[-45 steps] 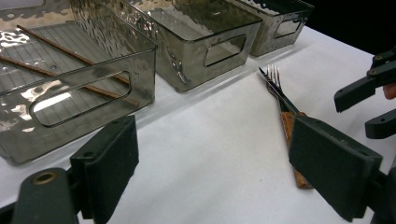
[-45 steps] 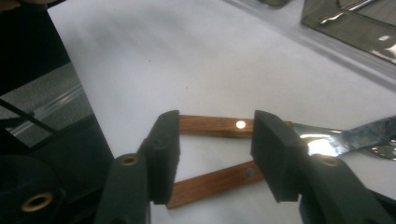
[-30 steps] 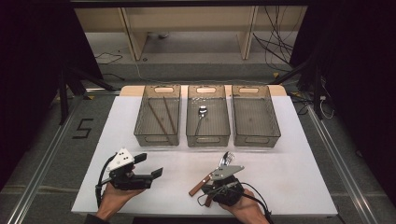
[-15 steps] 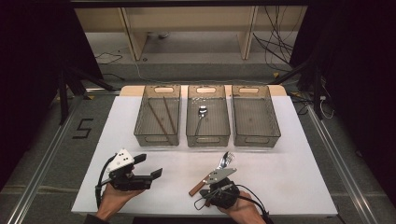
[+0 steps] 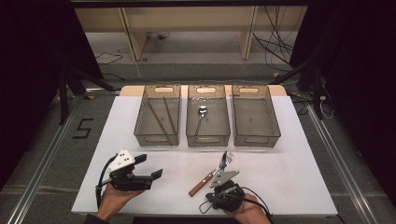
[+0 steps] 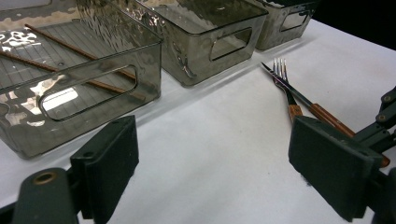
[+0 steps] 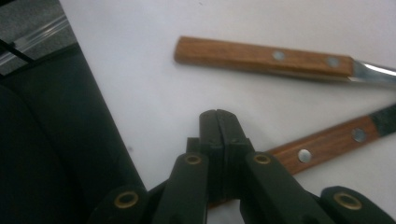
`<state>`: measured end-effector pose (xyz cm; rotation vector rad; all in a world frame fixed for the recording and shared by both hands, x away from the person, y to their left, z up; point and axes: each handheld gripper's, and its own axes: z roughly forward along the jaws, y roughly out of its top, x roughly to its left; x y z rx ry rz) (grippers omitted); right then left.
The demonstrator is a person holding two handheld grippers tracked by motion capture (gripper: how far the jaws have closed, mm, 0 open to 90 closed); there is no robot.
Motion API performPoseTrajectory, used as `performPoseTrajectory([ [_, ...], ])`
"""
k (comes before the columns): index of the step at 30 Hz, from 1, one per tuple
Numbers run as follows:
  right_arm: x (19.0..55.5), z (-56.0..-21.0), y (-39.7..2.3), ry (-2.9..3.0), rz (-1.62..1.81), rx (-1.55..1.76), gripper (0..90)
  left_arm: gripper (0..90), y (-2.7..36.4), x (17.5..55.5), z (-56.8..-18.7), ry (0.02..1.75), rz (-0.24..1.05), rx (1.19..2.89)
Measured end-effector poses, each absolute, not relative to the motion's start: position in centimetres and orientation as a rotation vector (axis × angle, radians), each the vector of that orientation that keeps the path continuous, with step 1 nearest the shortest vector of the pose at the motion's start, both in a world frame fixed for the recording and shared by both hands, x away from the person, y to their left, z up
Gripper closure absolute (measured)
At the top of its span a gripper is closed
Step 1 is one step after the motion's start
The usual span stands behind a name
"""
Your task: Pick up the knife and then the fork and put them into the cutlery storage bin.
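My left tool (image 5: 148, 173) hovers over the counter's (image 5: 289, 182) near left, jaws spread wide, nothing between them. Beyond it sit three clear bins: left bin (image 5: 158, 115) with two chopsticks (image 5: 163, 115), middle bin (image 5: 207, 115) with a spoon (image 5: 200, 117), right bin (image 5: 255, 115). In front of the middle bin lie a fork (image 6: 287, 89) and a knife (image 6: 312, 108), wooden handles crossing near my right tool (image 5: 224, 179). Right tool's jaws are pressed together, empty, tips just beside one wooden handle (image 7: 322, 144); whether they touch it, I can't quite tell.
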<state>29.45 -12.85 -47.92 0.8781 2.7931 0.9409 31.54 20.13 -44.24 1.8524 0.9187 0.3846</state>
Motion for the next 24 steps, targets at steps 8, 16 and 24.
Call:
performPoseTrajectory([
  [8,29.5,-47.6,-15.9,2.764,0.877,0.950,90.0,15.7,20.1,31.5,-44.3,0.912,0.388,1.861],
  [16,29.9,-47.3,-18.2,2.703,0.793,1.019,90.0,15.7,20.0,31.5,-44.2,0.911,0.389,1.859],
  [24,30.3,-46.6,-18.8,2.669,0.817,1.075,87.0,15.7,20.0,31.5,-44.2,0.910,0.391,1.857],
])
